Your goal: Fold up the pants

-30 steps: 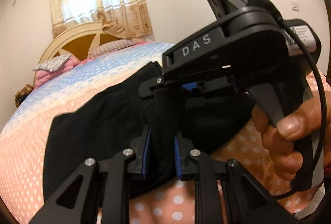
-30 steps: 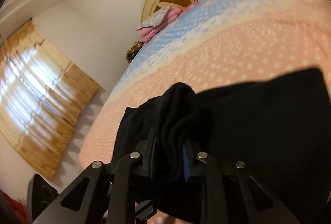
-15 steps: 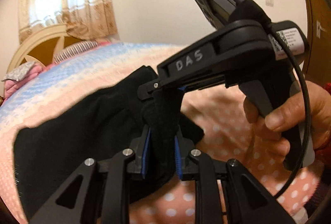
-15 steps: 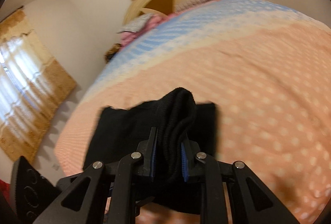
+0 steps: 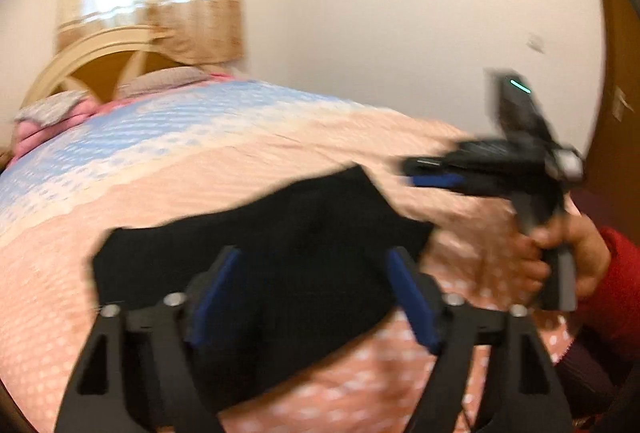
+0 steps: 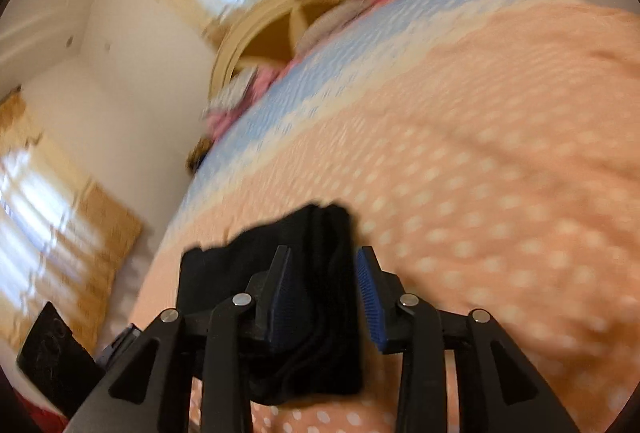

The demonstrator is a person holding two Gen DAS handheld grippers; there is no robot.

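Lying folded at lower centre on the bed (image 5: pixel 200 161), the pants (image 5: pixel 280 233) needed a clean release: left tool (image 5: pixel 312 297) and right tool (image 6: pixel 324 293) both gaped apart, gripping nothing; withdrawing straight back would avoid snagging.

Left tongs (image 5: pixel 314 297) and right tongs (image 6: pixel 326 293) both gape wide.

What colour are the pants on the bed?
Black. The pants show best in the left wrist view.

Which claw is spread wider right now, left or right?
The left claw: its blue pads stand far apart across the folded black pants. The right claw shows a narrower gap.
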